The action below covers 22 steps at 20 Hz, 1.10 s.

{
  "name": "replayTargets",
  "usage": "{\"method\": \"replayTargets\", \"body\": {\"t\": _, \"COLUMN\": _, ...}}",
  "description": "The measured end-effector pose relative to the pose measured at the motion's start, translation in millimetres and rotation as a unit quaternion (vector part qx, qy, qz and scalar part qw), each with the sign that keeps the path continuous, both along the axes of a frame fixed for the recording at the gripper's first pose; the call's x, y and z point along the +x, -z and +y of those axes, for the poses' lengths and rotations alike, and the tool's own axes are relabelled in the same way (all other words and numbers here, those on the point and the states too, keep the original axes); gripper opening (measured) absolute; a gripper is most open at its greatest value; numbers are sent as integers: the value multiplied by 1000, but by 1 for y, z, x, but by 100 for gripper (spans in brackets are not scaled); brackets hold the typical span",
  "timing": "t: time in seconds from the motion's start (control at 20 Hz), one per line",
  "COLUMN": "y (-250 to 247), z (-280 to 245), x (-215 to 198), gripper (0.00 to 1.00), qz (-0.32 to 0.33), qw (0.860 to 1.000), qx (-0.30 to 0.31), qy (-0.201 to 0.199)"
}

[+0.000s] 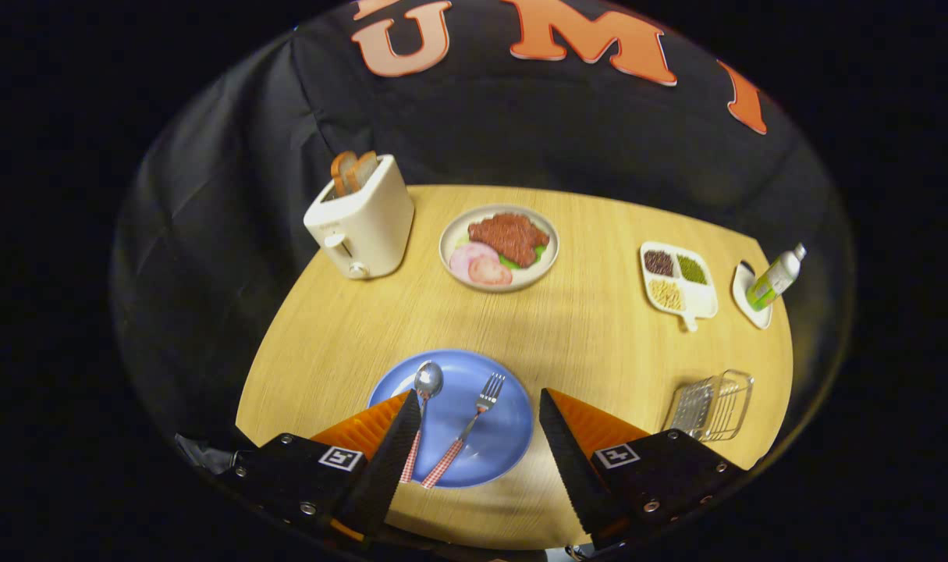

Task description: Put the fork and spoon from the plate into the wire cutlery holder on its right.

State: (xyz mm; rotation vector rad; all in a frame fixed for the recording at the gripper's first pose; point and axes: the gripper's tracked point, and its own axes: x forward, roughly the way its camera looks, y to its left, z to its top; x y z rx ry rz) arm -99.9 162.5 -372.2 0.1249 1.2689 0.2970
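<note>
A blue plate (485, 449) lies on the round wooden table, between my fingers and just ahead of them. On it rest a spoon (425, 390) and, to its right, a fork (477, 414), both with red checked handles pointing back toward me. My gripper (481, 406) hovers above the plate, open, with nothing between its fingers. The left finger covers part of the spoon's handle. A wire cutlery holder (711, 406) stands to the right of the plate, beyond the right finger.
A white toaster (362, 220) with bread stands at the far left. A plate of meat and vegetables (498, 247) sits at the far middle. Further right are a divided tray of beans (676, 282) and a bottle (775, 278) on a small dish.
</note>
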Motion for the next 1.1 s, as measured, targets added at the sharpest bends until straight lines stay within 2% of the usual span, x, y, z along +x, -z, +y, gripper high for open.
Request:
{"method": "replayTargets", "body": {"t": 0.05, "y": 13, "z": 5, "x": -8, "gripper": 86, "qz": 26, "qw": 1000, "qx": 4, "qy": 2}}
{"method": "replayTargets", "body": {"t": 0.15, "y": 39, "z": 8, "x": -16, "gripper": 79, "qz": 60, "qw": 998, "qx": -8, "qy": 4}}
{"method": "replayTargets", "body": {"t": 0.3, "y": 65, "z": 11, "x": -35, "gripper": 74, "qz": 120, "qw": 992, "qx": -27, "qy": 1}}
{"method": "replayTargets", "body": {"t": 0.45, "y": 86, "z": 18, "x": -48, "gripper": 65, "qz": 169, "qw": 985, "qx": -31, "qy": 17}}
{"method": "replayTargets", "body": {"t": 0.6, "y": 106, "z": 14, "x": -56, "gripper": 60, "qz": 186, "qw": 980, "qx": -65, "qy": 15}}
{"method": "replayTargets", "body": {"t": 0.7, "y": 114, "z": 16, "x": -60, "gripper": 52, "qz": 199, "qw": 977, "qx": -72, "qy": 15}}
{"method": "replayTargets", "body": {"t": 0.95, "y": 119, "z": 26, "x": -63, "gripper": 18, "qz": 212, "qw": 973, "qx": -84, "qy": 29}}
{"method": "replayTargets", "body": {"t": 1.1, "y": 116, "z": 26, "x": -58, "gripper": 10, "qz": 202, "qw": 975, "qx": -82, "qy": 32}}
